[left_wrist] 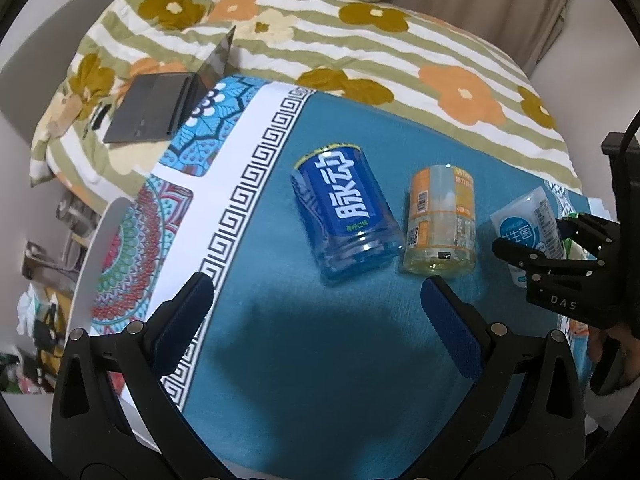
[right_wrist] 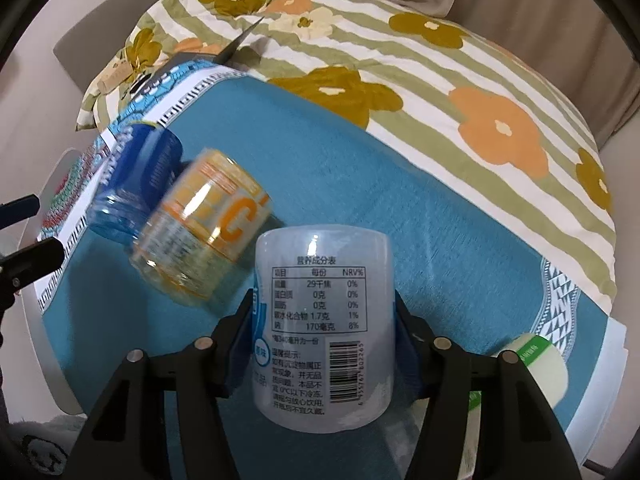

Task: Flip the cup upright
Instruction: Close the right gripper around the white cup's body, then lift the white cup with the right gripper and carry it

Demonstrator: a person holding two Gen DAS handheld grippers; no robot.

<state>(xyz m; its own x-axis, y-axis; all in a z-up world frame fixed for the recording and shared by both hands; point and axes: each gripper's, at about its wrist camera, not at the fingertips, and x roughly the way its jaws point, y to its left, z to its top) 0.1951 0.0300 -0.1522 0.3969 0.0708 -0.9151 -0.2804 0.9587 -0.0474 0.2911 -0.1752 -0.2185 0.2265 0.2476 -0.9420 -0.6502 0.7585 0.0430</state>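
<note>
Three cut-bottle cups are on a teal mat (left_wrist: 320,360). The blue cup (left_wrist: 344,212) and the orange cup (left_wrist: 442,220) stand upside down side by side, closed bases on top. My left gripper (left_wrist: 316,320) is open and empty, just in front of them. My right gripper (right_wrist: 324,340) is shut on the white-labelled cup (right_wrist: 324,336), its pads on both sides; this cup also shows at the right of the left wrist view (left_wrist: 528,228). The blue cup (right_wrist: 136,184) and orange cup (right_wrist: 204,232) lie to its left in the right wrist view.
A green-and-white cup (right_wrist: 540,368) lies at the mat's right edge behind my right fingers. A floral quilt (left_wrist: 360,48) lies beyond the mat, with an open dark laptop (left_wrist: 160,104) at far left. The white table edge (left_wrist: 100,240) drops off at left.
</note>
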